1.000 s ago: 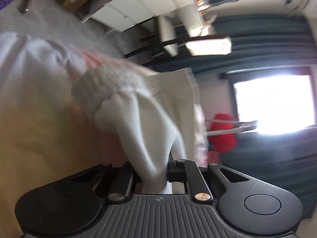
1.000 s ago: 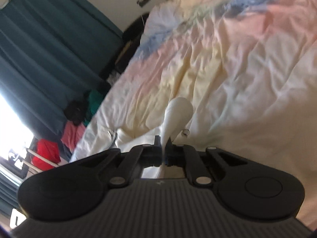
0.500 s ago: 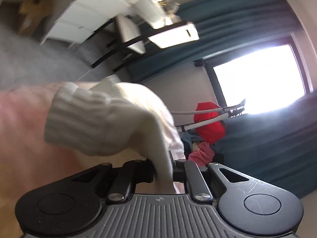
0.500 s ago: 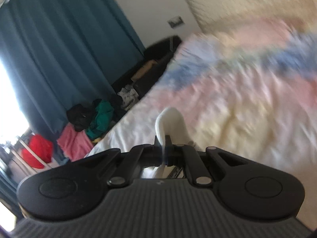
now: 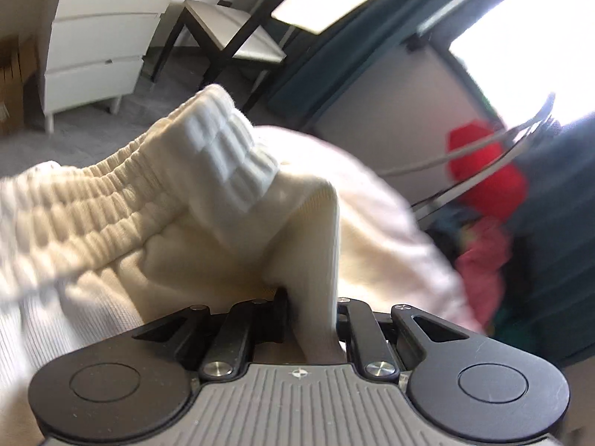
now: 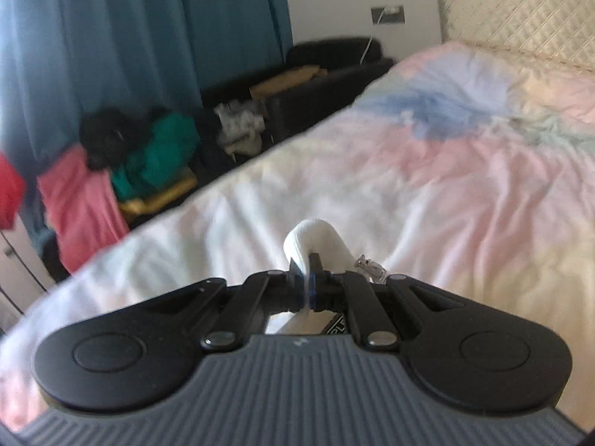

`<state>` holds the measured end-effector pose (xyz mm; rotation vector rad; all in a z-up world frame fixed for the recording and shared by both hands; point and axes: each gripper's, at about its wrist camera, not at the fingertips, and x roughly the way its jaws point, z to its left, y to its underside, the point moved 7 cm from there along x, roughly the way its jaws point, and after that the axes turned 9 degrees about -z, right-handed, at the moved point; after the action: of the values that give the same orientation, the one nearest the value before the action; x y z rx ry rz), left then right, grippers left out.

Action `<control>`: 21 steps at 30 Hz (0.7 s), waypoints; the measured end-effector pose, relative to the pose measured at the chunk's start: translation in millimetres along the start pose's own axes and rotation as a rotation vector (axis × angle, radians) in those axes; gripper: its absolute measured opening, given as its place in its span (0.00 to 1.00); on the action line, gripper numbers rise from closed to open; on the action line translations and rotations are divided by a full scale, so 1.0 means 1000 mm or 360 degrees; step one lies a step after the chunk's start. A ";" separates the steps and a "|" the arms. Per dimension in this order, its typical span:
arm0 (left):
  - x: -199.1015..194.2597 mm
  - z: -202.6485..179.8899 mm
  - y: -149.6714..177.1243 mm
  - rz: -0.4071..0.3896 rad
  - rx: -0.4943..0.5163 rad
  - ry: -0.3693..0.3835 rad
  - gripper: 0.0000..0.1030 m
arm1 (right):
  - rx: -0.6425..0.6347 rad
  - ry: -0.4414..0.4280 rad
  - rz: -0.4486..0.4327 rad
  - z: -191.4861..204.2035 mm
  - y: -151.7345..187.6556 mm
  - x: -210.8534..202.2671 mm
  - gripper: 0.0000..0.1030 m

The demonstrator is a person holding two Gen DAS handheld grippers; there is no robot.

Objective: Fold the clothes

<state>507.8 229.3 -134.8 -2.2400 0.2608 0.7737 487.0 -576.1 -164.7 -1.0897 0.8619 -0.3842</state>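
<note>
A cream-white knit garment [image 5: 193, 219] with a ribbed cuff [image 5: 230, 152] and an elastic gathered band [image 5: 85, 200] fills the left wrist view. My left gripper [image 5: 312, 312] is shut on a fold of it, and the cloth drapes over to the left. In the right wrist view my right gripper [image 6: 308, 282] is shut on another white fold of the garment [image 6: 316, 239], held above the pastel bed cover [image 6: 427, 186]. A small clear plastic tag [image 6: 370, 262] sticks out beside the right fingers.
White drawers [image 5: 96, 37], a black-framed chair [image 5: 230, 33] and grey carpet lie beyond the left gripper. Teal curtains [image 6: 130, 37], piles of red, pink and green clothes [image 6: 122, 171], a black box [image 6: 327, 74] and a quilted headboard [image 6: 520, 11] surround the bed.
Both grippers have risen and tilted up while holding the garment. The left view now shows the elastic band and cuff close up. The right view swung from the bed surface toward the curtains and headboard.
</note>
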 end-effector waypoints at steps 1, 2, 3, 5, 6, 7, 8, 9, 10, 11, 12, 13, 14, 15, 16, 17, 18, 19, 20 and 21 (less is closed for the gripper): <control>0.005 -0.002 0.003 -0.0012 0.0035 -0.0012 0.15 | 0.0004 0.0002 0.0023 0.002 0.007 0.011 0.06; 0.007 -0.003 0.004 -0.0023 0.0061 -0.0007 0.15 | 0.0004 -0.0001 0.0040 0.003 0.013 0.017 0.07; 0.010 -0.004 0.005 -0.0034 0.0086 -0.0002 0.15 | -0.0004 -0.0003 0.0051 0.005 0.019 0.021 0.09; 0.012 -0.006 0.006 -0.0055 0.0131 0.0010 0.16 | -0.0027 -0.0027 0.0058 0.008 0.023 0.021 0.16; 0.009 -0.005 0.006 -0.0062 0.0141 0.0021 0.16 | -0.0028 -0.0056 0.0069 0.008 0.022 0.018 0.19; 0.006 -0.005 0.007 -0.0069 0.0150 0.0037 0.16 | -0.0029 -0.0086 0.0080 0.009 0.021 0.015 0.26; 0.000 -0.006 0.008 -0.0071 0.0162 0.0063 0.22 | -0.0030 -0.0115 0.0090 0.009 0.020 0.011 0.31; -0.005 -0.004 0.010 -0.0067 0.0180 0.0094 0.32 | -0.0017 -0.0143 0.0089 0.007 0.020 0.004 0.34; -0.011 -0.002 0.013 -0.0063 0.0205 0.0129 0.36 | 0.0005 -0.0170 0.0080 0.003 0.021 -0.007 0.43; -0.022 -0.001 0.017 -0.0065 0.0241 0.0170 0.45 | 0.0027 -0.0196 0.0070 0.000 0.021 -0.018 0.55; -0.036 -0.002 0.024 -0.0082 0.0269 0.0209 0.53 | 0.0065 -0.0208 0.0060 -0.007 0.023 -0.032 0.60; -0.052 -0.002 0.032 -0.0113 0.0276 0.0244 0.58 | 0.0112 -0.0211 0.0048 -0.015 0.027 -0.047 0.65; -0.068 -0.001 0.040 -0.0144 0.0282 0.0279 0.69 | 0.0160 -0.0220 0.0051 -0.023 0.030 -0.062 0.65; -0.084 -0.001 0.048 -0.0175 0.0289 0.0313 0.75 | 0.0202 -0.0250 0.0062 -0.031 0.034 -0.078 0.65; -0.100 -0.001 0.056 -0.0206 0.0295 0.0348 0.77 | 0.0225 -0.0290 0.0073 -0.038 0.037 -0.092 0.65; -0.116 -0.001 0.064 -0.0237 0.0301 0.0383 0.79 | 0.0230 -0.0324 0.0081 -0.045 0.040 -0.105 0.65; -0.130 0.000 0.072 -0.0264 0.0300 0.0407 0.84 | 0.0223 -0.0340 0.0070 -0.052 0.043 -0.120 0.64; -0.139 0.002 0.080 -0.0270 0.0283 0.0400 0.86 | 0.0198 -0.0339 0.0063 -0.061 0.045 -0.135 0.65; -0.146 0.006 0.088 -0.0246 0.0239 0.0375 0.86 | 0.0205 -0.0352 0.0076 -0.070 0.048 -0.147 0.65; -0.153 0.013 0.096 -0.0209 0.0162 0.0358 0.86 | 0.0241 -0.0381 0.0094 -0.081 0.053 -0.158 0.65</control>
<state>341.2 164.4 -105.7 -2.2223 0.2514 0.4297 319.1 -498.4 -160.9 -0.9459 0.6407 -0.2587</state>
